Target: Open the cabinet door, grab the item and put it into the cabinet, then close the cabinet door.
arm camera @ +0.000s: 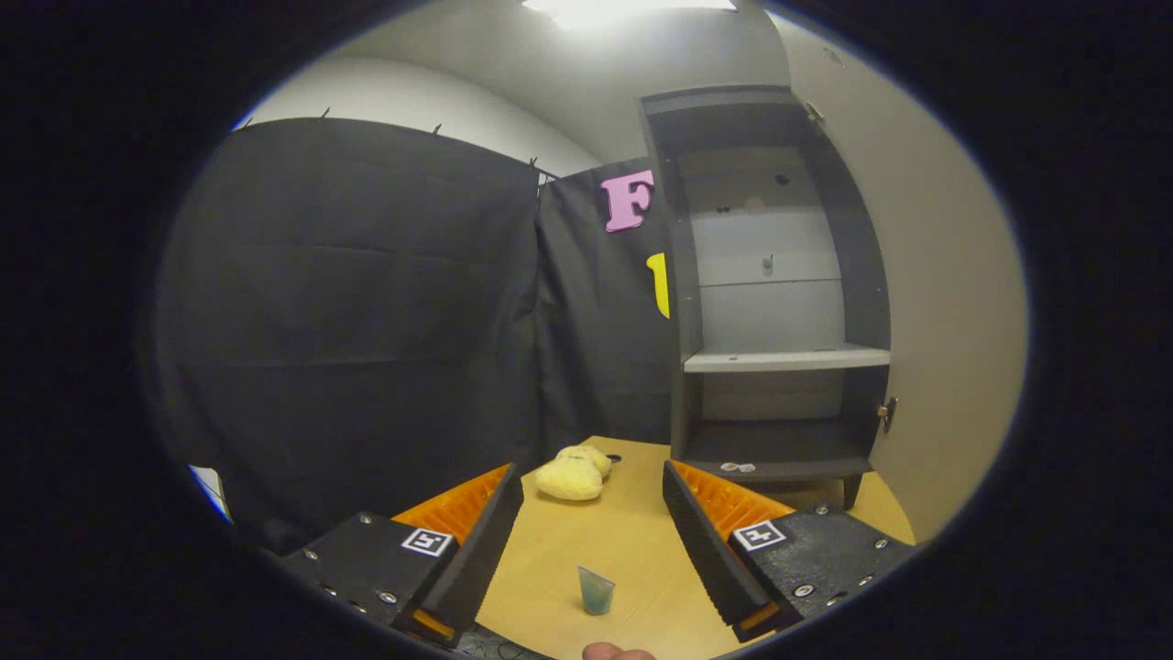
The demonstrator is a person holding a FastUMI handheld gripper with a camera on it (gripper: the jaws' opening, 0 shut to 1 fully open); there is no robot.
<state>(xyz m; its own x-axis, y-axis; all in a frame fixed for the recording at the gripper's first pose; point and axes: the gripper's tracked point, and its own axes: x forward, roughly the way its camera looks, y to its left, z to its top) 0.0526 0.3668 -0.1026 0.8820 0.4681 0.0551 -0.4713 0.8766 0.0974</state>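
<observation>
Two fingers of hand-held gripper (pixel 593 495) apart (empty); cabinet (pixel 774 275) open beyond.

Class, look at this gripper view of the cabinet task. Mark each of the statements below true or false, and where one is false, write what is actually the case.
1. The cabinet door is closed. False: the door is swung open and the shelves show.
2. The gripper is open, with nothing between its fingers pressed. True.
3. The yellow plush toy lies on the cabinet's middle shelf. False: it lies on the wooden table, beyond the fingers and left of the cabinet.
4. A small translucent cup stands upright on the table between the fingers. True.
5. The gripper holds the cup. False: the fingers stand apart from it.
</observation>
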